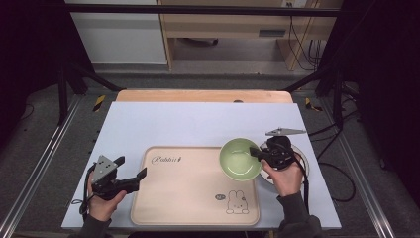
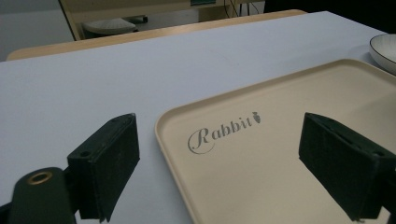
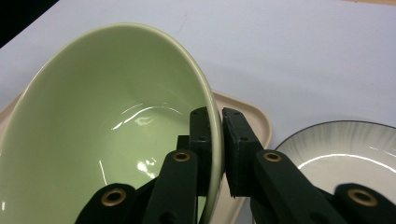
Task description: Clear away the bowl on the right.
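A pale green bowl [image 1: 240, 158] hangs over the back right corner of the beige tray [image 1: 188, 198]. My right gripper [image 1: 256, 154] is shut on the bowl's rim at its right side. In the right gripper view the rim of the green bowl [image 3: 107, 116] sits pinched between the two black jaws of the right gripper [image 3: 217, 126]. My left gripper [image 1: 133, 177] is open at the tray's left edge, low over the table. In the left gripper view its jaws stand wide apart over the tray [image 2: 280, 154] with nothing between them.
A white plate [image 1: 302, 161] with a dark rim lies on the table right of the tray, under my right hand; it shows as the plate [image 3: 345, 149] in the right gripper view. The tray bears a "Rabbit" print [image 2: 222, 133] and a rabbit drawing [image 1: 237, 203]. A pale blue mat [image 1: 198, 121] covers the table.
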The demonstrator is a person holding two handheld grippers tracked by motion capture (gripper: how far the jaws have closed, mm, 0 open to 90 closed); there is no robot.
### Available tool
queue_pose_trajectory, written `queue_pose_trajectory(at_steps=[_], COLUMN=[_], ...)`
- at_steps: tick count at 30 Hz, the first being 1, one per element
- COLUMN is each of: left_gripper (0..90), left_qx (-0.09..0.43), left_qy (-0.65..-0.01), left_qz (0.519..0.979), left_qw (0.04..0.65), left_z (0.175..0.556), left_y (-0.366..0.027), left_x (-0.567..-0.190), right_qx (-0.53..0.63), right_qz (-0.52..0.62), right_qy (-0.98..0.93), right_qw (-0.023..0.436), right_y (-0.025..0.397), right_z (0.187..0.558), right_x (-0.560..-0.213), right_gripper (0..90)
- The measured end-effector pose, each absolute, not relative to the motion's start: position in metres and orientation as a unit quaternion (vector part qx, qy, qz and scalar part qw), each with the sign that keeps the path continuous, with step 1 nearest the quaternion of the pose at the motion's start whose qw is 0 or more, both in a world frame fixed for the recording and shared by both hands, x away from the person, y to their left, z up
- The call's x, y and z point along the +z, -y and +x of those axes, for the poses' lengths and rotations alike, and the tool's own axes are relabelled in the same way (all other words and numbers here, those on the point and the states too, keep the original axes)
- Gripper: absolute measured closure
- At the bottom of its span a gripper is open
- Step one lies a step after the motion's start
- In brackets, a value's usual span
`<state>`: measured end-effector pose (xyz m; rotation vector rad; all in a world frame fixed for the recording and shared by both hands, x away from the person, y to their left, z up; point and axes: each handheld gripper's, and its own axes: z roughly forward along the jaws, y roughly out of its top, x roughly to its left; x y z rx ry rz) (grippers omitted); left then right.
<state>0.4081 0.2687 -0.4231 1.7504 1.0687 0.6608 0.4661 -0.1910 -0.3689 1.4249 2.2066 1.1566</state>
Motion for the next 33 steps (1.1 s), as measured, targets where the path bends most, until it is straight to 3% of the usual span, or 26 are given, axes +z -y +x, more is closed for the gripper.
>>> queue_pose_trajectory(at_steps=[33], left_gripper=[12.1], left_qx=[0.271], left_qy=[-0.435], left_qz=[0.715], left_qw=[0.476], left_z=[0.407], left_y=[-0.269], left_x=[-0.421], right_qx=[0.394], right_qz=[0.457], right_qy=[-0.789], right_qw=[0.112], right_y=[0.14], right_z=[0.479], right_x=[-0.375], right_gripper=[83.1])
